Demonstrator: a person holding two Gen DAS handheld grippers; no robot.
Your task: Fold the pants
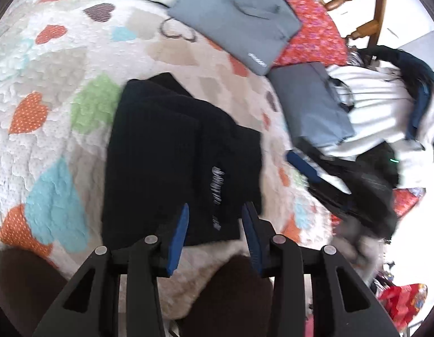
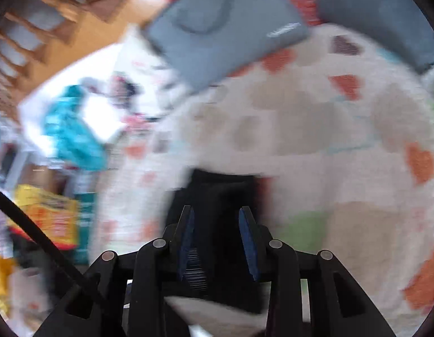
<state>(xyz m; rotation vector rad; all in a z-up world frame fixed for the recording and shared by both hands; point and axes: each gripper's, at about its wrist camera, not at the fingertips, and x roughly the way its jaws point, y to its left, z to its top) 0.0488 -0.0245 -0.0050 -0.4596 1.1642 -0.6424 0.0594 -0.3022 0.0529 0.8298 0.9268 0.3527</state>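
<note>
On the heart-patterned quilt (image 1: 48, 64) of the bed, the black pants (image 1: 172, 151) lie folded into a compact stack, so both the left hand-held gripper (image 1: 214, 210) and right hand-held gripper (image 2: 215, 213) hover spread, gripping nothing, apparently having let go.

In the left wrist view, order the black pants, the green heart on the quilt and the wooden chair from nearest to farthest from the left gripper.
1. Black pants, directly ahead of the left gripper.
2. Green heart, beyond them, left.
3. Wooden chair, far upper right.
</note>
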